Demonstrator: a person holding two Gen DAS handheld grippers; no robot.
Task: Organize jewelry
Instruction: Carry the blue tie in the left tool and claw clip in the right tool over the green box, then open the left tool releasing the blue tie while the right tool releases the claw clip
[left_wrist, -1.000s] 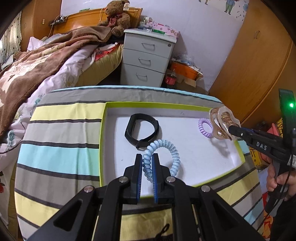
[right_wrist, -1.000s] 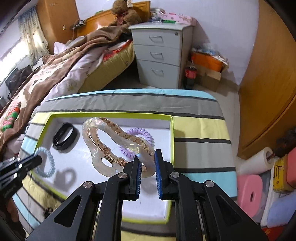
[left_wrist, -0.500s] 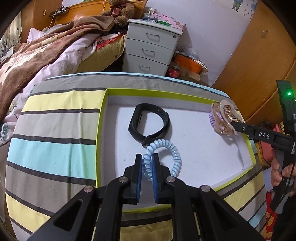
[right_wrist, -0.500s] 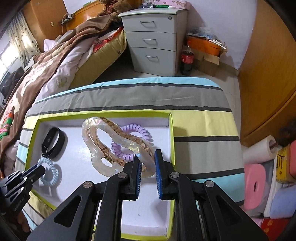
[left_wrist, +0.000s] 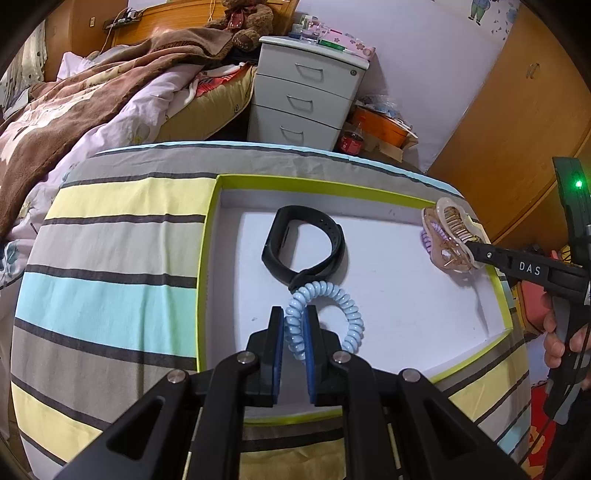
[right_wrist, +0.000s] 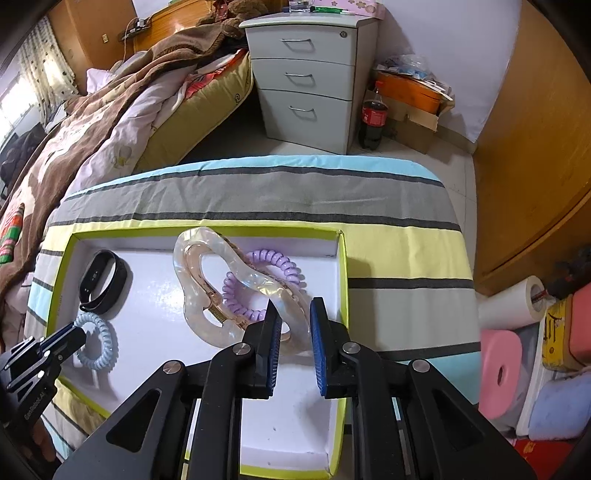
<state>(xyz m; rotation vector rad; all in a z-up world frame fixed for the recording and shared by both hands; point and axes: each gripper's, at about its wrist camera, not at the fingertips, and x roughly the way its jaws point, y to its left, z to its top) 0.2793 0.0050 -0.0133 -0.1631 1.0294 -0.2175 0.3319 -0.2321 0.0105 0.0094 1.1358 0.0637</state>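
Note:
A white tray with a lime-green rim (left_wrist: 207, 258) (right_wrist: 341, 266) lies on a striped cloth. My left gripper (left_wrist: 294, 325) is shut on a light-blue spiral hair tie (left_wrist: 347, 314), low over the tray's near part; the tie also shows in the right wrist view (right_wrist: 101, 343). A black wristband (left_wrist: 306, 251) (right_wrist: 105, 280) lies just beyond it. My right gripper (right_wrist: 293, 321) has its jaws parted around the end of a clear pearly hair claw (right_wrist: 207, 273) (left_wrist: 448, 236), which rests over a purple spiral hair tie (right_wrist: 273, 258) near the tray's right rim.
The striped cloth (left_wrist: 110, 258) covers a small table with rounded far edge. Beyond stand a grey drawer unit (left_wrist: 303, 99), a bed with brown blanket (left_wrist: 74, 103) and a wooden wardrobe (right_wrist: 535, 147). A paper roll (right_wrist: 517, 302) and pink stool (right_wrist: 502, 373) sit right of the table.
My right gripper lowered the hair claw onto the purple tie in the tray and its jaws parted. My left gripper brought the blue tie down toward the tray floor, still gripped.

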